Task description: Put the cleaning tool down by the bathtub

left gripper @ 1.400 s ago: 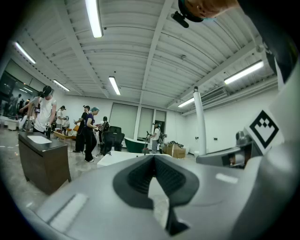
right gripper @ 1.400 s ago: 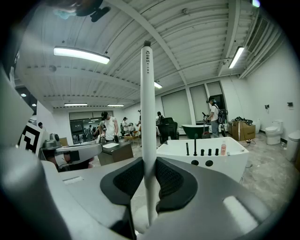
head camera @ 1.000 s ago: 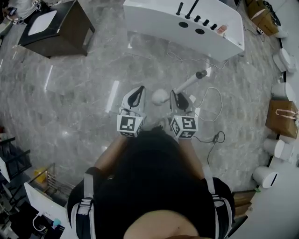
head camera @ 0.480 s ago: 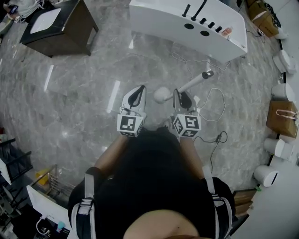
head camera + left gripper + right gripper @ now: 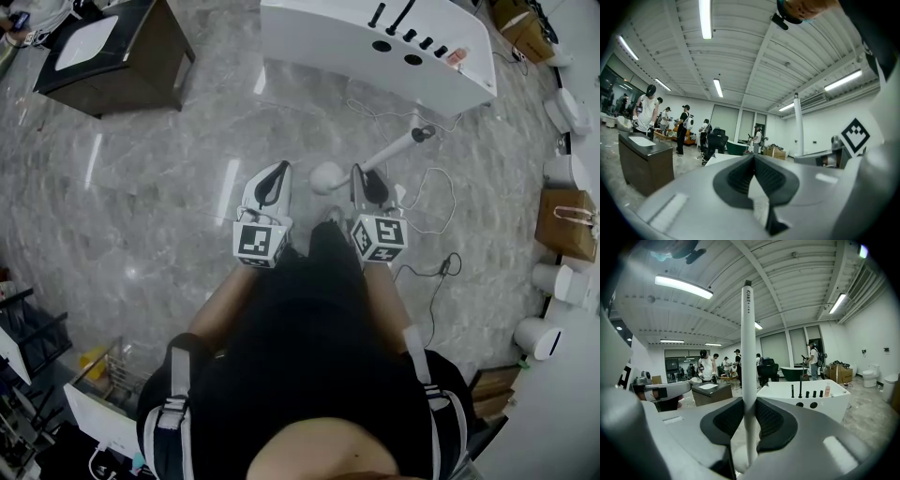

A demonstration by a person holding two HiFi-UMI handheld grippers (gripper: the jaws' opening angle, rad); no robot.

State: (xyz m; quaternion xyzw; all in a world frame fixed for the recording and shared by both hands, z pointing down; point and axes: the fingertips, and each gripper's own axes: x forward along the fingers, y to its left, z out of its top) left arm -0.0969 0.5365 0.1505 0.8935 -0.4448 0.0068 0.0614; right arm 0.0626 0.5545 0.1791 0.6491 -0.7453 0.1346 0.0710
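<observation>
You've stepped closer to the white freestanding bathtub [image 5: 375,47] over the last second, and both grippers have travelled with you across the grey marble floor [image 5: 159,187].

Your right gripper [image 5: 361,172] is clamped on the long white plastic cleaning tool [image 5: 394,148]. The ribbed pads pinch its slim shaft just above the round white head, and the black-tipped far end angles out toward the tub, still well short of it. Your left gripper [image 5: 278,169] has its jaws closed together on nothing.

Judging by its look, the tool is light and stiff. The shaft is smooth and round, so it may twist or slide in the pads. With your hold so near the head, the long free end acts as a lever and will likely swing if you turn quickly. I can't tell whether the head is soft. Keep your hold low on the shaft, and set the head down first beside the tub wall.
</observation>
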